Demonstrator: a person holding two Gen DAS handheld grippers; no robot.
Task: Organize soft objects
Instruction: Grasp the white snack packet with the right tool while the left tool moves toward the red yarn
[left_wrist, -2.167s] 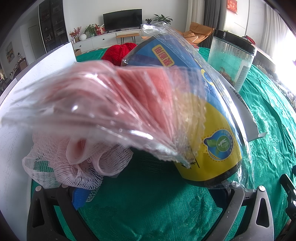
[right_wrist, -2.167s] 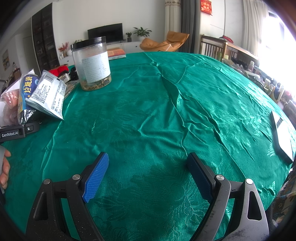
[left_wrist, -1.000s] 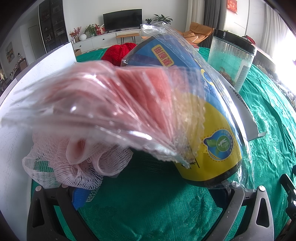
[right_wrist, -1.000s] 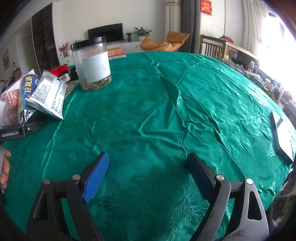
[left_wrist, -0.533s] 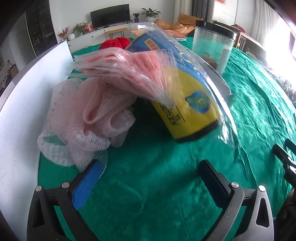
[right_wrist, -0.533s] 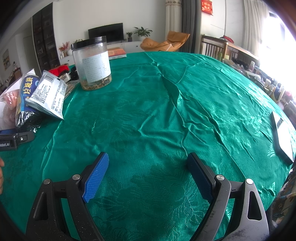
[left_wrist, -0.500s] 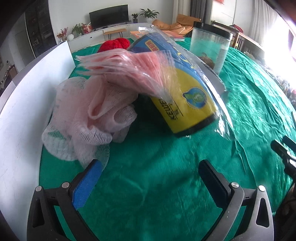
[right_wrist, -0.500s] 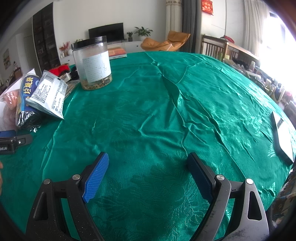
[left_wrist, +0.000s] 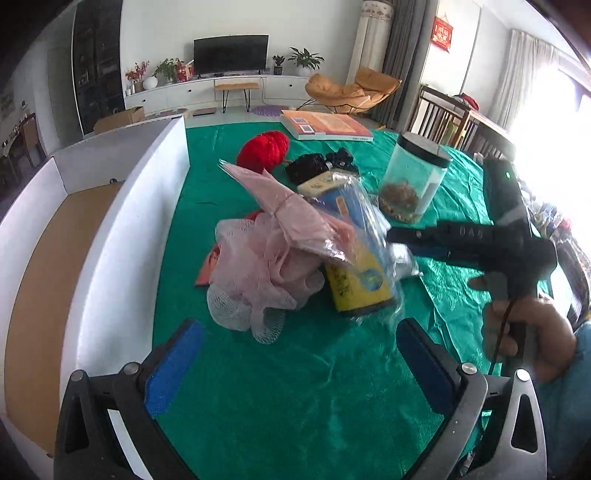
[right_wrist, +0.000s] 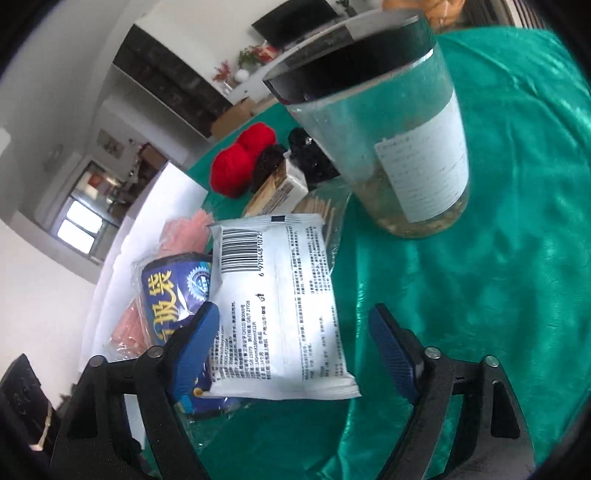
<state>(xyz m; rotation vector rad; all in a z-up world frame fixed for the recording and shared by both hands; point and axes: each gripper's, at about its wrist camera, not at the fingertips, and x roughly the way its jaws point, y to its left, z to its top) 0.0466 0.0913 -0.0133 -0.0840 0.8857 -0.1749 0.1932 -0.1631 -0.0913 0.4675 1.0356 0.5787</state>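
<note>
A pink mesh bath puff lies on the green cloth, under a clear bag of pink sheets and against a blue and yellow roll of bags. My left gripper is open and empty, a little short of the puff. My right gripper has its jaws closing around a white packet that leans on the blue roll. Its right pad still stands apart from the packet. The left wrist view shows that gripper reaching in from the right, held by a hand.
A white box with a cardboard floor runs along the left. Behind the pile are red yarn, a black bundle, a black-lidded jar and a book. A small box and bagged wooden sticks lie by the jar.
My left gripper has drawn back and up, so the whole pile now shows. My right gripper has swung left to the pile, and its jaws have narrowed around the white packet.
</note>
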